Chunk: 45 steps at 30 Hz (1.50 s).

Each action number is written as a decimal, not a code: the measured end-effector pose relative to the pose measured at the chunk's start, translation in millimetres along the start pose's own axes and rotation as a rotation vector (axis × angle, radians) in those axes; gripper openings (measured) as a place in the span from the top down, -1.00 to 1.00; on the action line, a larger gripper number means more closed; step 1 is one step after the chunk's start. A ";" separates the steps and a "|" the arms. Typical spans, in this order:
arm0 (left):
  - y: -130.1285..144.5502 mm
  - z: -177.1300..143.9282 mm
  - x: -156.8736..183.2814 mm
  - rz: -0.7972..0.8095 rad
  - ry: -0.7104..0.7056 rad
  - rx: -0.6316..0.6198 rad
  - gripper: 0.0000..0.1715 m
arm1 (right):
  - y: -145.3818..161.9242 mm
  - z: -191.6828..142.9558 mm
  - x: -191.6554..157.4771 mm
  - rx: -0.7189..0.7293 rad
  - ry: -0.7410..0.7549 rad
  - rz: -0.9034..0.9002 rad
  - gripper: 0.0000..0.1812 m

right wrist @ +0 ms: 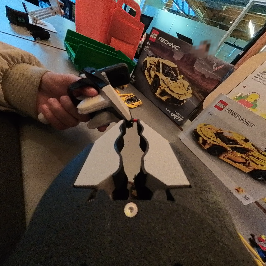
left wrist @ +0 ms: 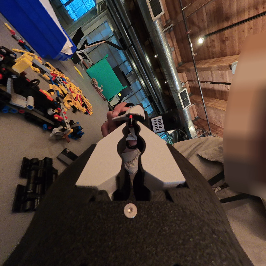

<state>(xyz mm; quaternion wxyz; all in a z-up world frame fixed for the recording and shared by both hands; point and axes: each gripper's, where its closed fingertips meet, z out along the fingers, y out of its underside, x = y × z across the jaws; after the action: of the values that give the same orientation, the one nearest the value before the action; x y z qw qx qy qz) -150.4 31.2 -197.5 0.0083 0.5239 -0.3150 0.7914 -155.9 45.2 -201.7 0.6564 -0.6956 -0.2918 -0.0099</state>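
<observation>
Pinching a tiny red-and-black pin (right wrist: 130,123) between them in mid-air, the left tongs (right wrist: 129,117) and right tongs (right wrist: 130,125) meet tip to tip, both clamped on it. Light, rigid, easily dropped; grip its ends. Loose bricks (left wrist: 69,89) litter the table (left wrist: 89,123).

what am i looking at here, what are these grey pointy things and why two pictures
Each picture comes from a camera mounted on a hand-held gripper, looking along its two grey fingers. A person holds one in each hand. The left gripper and right gripper meet tip to tip, both nearly closed on a tiny red and black piece, held above the table. Each view shows the other gripper beyond. On the table lie loose building pieces, a kit box, a booklet and a green tray.
</observation>
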 end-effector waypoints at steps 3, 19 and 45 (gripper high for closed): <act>1.7 -2.6 -10.8 -0.024 -0.054 -0.006 0.93 | 8.6 2.8 -0.3 -0.053 0.053 -0.092 0.84; 14.7 -13.7 -44.2 0.199 -0.368 -0.155 0.93 | 44.4 12.9 -13.3 -0.236 -0.042 -0.073 0.86; 9.8 -13.6 -47.4 0.254 -0.382 -0.161 0.92 | 50.8 18.8 -11.9 -0.255 -0.002 0.018 0.90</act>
<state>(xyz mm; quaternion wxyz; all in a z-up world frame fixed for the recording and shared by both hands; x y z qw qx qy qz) -143.6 45.3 -245.4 -0.1093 0.6180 -0.4362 0.6448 -151.4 59.4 -255.1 0.5624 -0.7761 -0.2824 -0.0403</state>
